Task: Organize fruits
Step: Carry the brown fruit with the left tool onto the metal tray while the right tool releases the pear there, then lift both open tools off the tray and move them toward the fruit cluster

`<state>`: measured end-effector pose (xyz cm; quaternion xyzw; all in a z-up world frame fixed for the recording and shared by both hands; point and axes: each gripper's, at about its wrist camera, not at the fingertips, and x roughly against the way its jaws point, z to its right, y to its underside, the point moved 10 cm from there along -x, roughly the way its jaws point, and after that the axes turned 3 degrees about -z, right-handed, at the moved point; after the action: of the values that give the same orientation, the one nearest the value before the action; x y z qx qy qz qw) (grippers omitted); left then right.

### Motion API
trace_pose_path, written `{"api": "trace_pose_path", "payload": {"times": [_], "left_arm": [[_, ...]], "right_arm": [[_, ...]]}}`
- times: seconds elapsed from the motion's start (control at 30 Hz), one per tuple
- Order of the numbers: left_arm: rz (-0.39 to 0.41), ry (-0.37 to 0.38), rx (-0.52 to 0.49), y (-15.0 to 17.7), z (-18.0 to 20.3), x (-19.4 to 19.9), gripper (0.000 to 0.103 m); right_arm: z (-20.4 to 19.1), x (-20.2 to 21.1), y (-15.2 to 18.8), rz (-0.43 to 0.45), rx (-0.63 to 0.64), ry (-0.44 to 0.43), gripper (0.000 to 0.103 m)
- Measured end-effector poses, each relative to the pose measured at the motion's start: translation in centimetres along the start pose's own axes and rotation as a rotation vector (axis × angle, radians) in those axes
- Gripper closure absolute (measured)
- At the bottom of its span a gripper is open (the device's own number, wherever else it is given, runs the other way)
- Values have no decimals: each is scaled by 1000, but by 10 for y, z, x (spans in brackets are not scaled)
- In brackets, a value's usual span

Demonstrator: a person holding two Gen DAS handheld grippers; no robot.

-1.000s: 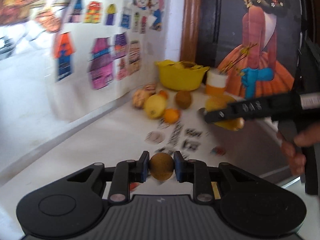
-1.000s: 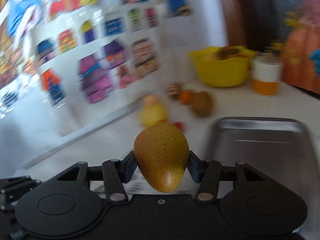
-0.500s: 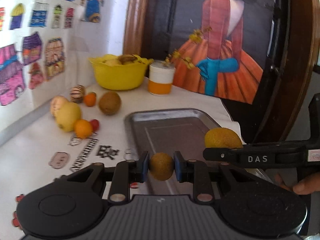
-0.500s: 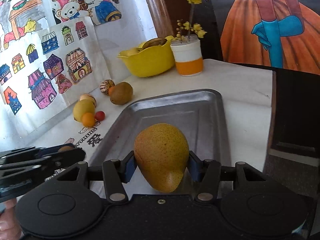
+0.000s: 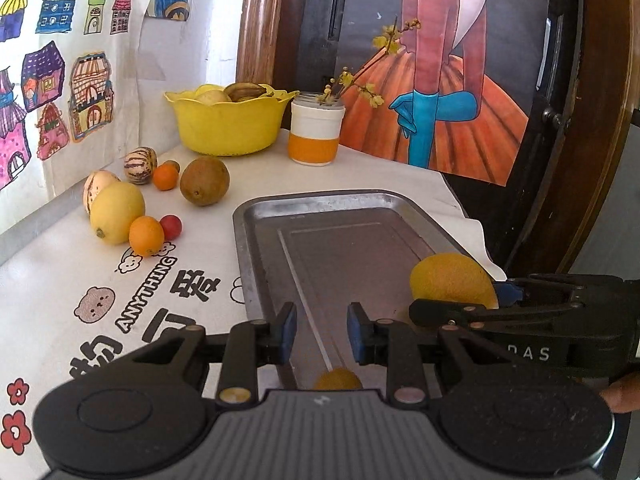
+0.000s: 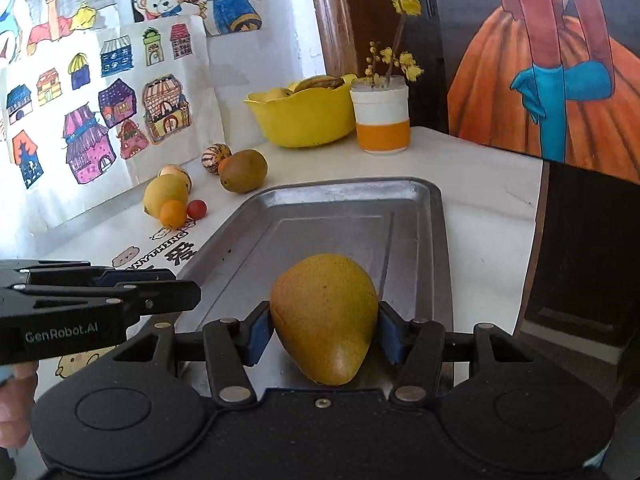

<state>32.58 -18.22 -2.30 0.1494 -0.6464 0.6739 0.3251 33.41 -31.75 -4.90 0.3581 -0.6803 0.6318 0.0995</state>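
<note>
A metal tray (image 5: 320, 199) (image 6: 436, 216) lies on the white tabletop. Directly over its near end is my left gripper (image 5: 320, 332), open and holding nothing. Just below its fingers a small round brown-yellow fruit (image 5: 338, 378) rests on the tray, half hidden by the gripper body. My right gripper (image 6: 325, 332) is shut on a speckled yellow pear (image 6: 324, 316) low over the tray's near right part. The left wrist view shows that pear (image 5: 448, 280) and the right gripper (image 5: 500, 300) at the right. The left gripper (image 6: 120, 292) shows at the left in the right wrist view.
Loose fruit lies left of the tray: a lemon (image 5: 116, 212), an orange (image 5: 146, 236), a cherry tomato (image 5: 171, 227), a brown fruit (image 5: 204, 186) and striped ones (image 5: 140, 165). A yellow bowl (image 5: 228, 124) and a white-orange jar (image 5: 316, 132) stand behind. The table edge drops off right.
Both grippers swung right and came over the tray. The left gripper opened and let go of the small round fruit, which now lies on the tray. The right still holds the pear, lower.
</note>
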Motion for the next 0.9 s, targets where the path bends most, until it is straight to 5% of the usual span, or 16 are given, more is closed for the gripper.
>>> {"api": "trace_pose_path", "payload": {"times": [0.13,0.4,0.9], "left_arm": [[28,-8,30,-4,-7,9,40],[139,-36,120,-11,-32,54,2],[212,-140,193,19,-113,146,1]], "right_arm": [[-5,13,-9,63,43,37,31],[-19,51,-15,122,81,87,5],[-92,123,5,74,109,74,1]]}}
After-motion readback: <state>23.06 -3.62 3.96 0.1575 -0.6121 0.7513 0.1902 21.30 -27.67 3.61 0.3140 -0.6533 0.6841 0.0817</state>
